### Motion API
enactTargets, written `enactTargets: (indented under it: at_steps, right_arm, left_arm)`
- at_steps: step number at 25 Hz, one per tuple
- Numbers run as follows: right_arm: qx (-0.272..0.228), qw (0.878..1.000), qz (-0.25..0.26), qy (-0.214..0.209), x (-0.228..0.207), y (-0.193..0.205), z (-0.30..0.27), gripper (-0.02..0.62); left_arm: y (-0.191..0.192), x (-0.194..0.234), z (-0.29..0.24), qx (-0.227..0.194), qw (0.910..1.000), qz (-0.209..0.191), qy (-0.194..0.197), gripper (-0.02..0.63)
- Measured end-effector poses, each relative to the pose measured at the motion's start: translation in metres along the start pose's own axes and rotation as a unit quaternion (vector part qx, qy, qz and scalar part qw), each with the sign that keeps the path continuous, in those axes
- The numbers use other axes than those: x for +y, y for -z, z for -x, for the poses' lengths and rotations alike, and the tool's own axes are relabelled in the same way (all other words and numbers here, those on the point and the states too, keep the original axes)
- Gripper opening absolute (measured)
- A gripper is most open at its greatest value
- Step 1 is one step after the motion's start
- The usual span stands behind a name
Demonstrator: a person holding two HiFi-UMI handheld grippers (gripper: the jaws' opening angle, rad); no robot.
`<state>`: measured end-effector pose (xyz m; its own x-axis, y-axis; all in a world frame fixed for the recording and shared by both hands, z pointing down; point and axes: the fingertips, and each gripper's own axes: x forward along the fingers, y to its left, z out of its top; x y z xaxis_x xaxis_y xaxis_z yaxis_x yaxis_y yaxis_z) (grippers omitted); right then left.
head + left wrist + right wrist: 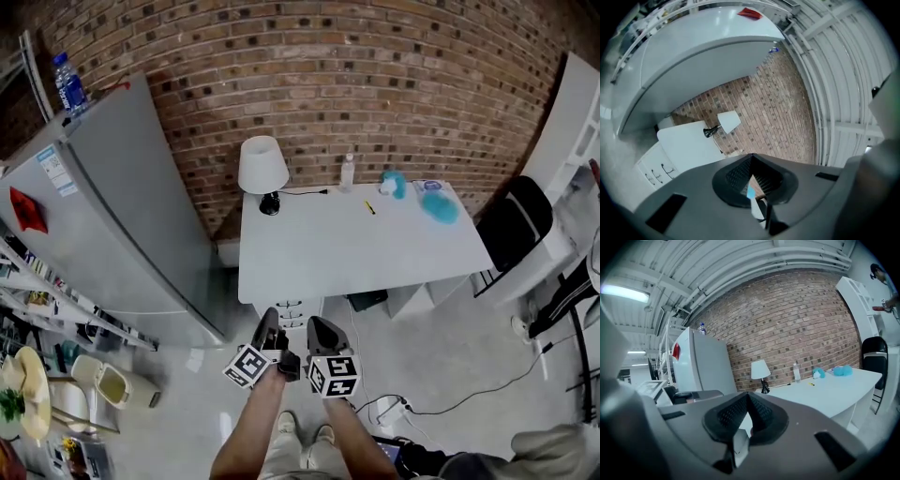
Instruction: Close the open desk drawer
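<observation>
Two grippers hang side by side in mid-air over the floor, short of the worktop (356, 246) and touching nothing. The left gripper (269, 321) has its fingers (739, 174) clenched, the ribbed pads meeting at the tips in a narrow V with nothing between them. The right gripper (321, 328) is clenched and empty in the same way. Both point roughly toward the near left part of the worktop.

The drawers (290, 307) sit under that near left end, close ahead of the grippers. Their white fronts with dark handles face the person, and their long side runs along the worktop's front edge. From the head view they show just past that edge. How far any one is pulled out cannot be told.

The worktop stands lengthwise against the brick wall (375, 84). It carries a lamp (262, 169) at its back left corner and a bottle (348, 172) near the back. A fridge (112, 216) stands to its left and a black chair (514, 220) to its right.
</observation>
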<state>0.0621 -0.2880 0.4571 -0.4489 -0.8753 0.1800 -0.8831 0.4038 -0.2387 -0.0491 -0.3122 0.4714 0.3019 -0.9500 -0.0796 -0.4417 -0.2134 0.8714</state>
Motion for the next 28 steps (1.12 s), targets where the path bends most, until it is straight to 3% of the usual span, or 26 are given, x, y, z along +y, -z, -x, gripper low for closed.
enactTargets:
  at_steps: [5, 14, 22, 28]
  right_arm:
    - [-0.017, 1.0, -0.014, -0.002, 0.004, -0.02, 0.014, 0.011]
    - [-0.029, 0.999, -0.019, -0.006, 0.015, -0.051, 0.036, 0.011]
    - [-0.05, 0.999, 0.01, -0.015, 0.029, -0.078, 0.055, 0.011]
    - [-0.065, 0.997, 0.035, -0.016, 0.033, -0.094, 0.067, 0.011]
  left_arm:
    - [-0.008, -0.037, 0.005, 0.025, 0.9935, -0.111, -0.001, 0.006]
    - [-0.013, -0.098, 0.024, 0.045, 0.9624, -0.268, -0.009, 0.006]
    - [-0.017, -0.142, 0.038, 0.04, 0.9291, -0.368, 0.002, 0.006]
    - [-0.019, -0.165, 0.046, 0.034, 0.9097, -0.414, 0.006, 0.006]
